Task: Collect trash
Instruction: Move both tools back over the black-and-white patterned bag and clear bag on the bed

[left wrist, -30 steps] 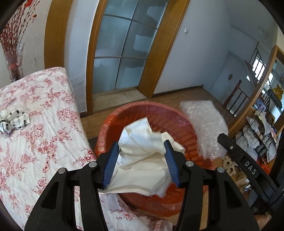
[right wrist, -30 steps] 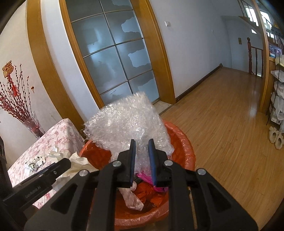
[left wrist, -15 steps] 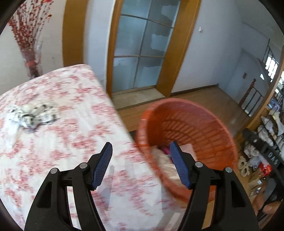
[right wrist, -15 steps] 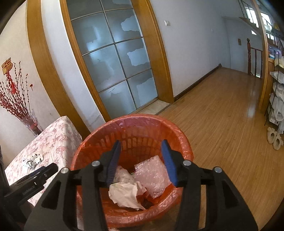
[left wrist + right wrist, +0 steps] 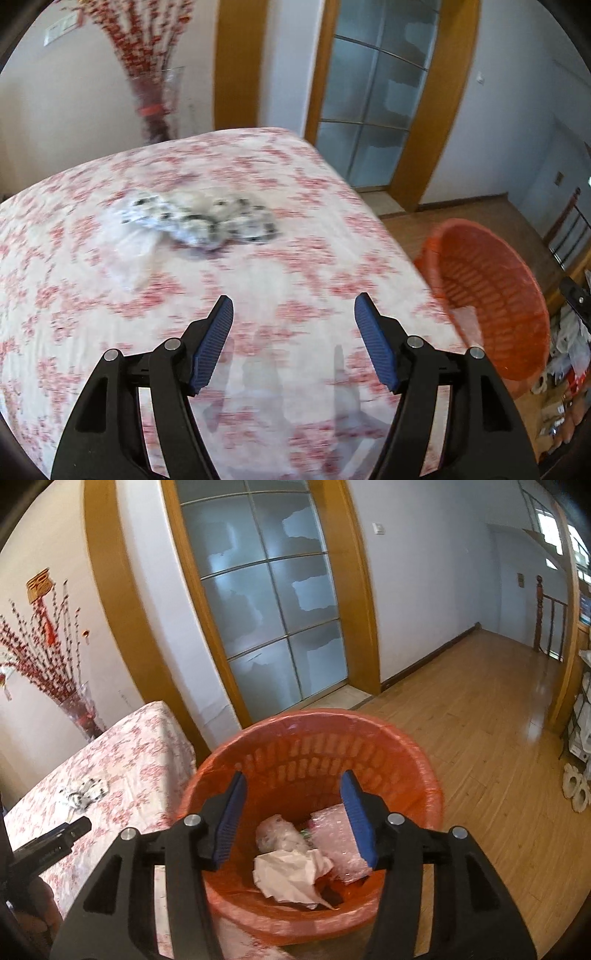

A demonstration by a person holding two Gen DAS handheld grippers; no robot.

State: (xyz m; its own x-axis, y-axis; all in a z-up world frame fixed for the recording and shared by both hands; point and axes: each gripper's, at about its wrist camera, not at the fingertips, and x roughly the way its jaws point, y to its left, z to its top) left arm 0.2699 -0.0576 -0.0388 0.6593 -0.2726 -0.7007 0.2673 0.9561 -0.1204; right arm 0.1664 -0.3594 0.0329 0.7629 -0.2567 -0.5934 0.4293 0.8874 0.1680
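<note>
Left wrist: blurred black-spotted white wad [image 5: 199, 221] on floral cloth [image 5: 295, 280].

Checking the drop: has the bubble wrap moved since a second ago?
Yes. The bubble wrap has dropped from above the rim into the basket.

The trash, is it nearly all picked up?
Nearly. White paper and bubble wrap already lie in the orange basket. The right gripper above it is empty, its jaws opening; the left gripper is empty too, over the table. Left: the spotted wrapper there.
</note>
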